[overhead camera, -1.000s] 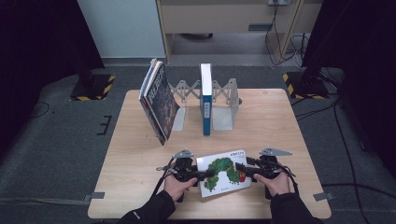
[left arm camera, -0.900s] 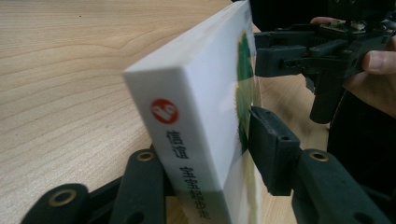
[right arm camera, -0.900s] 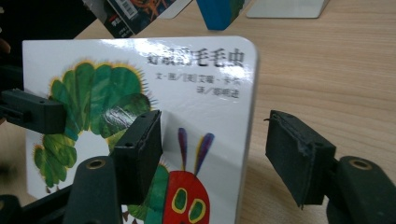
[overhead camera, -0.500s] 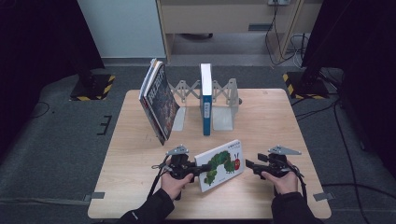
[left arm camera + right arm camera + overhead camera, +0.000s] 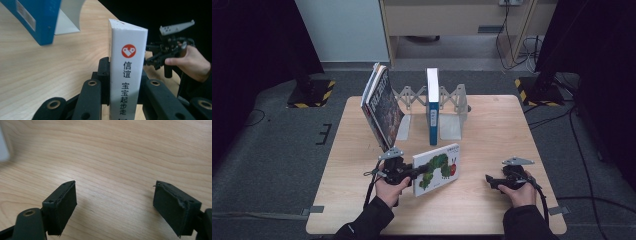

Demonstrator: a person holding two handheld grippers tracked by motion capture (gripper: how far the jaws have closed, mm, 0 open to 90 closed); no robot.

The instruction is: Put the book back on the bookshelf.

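Caterpillar book (image 5: 437, 168) clamped upright by left gripper (image 5: 409, 172); right gripper (image 5: 492, 181) spread apart.

Lab-like room: taped table (image 5: 492, 135), hazard-striped stand bases (image 5: 312, 93), cables (image 5: 517, 35).

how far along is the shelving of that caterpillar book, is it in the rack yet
Not yet. Done: the blue book already stands upright in the metal rack, and a dark book leans at its left. In hand: the left gripper is clamped on the caterpillar book, tilted up on edge. The right gripper is open, apart from it. Left: carrying it to the rack.
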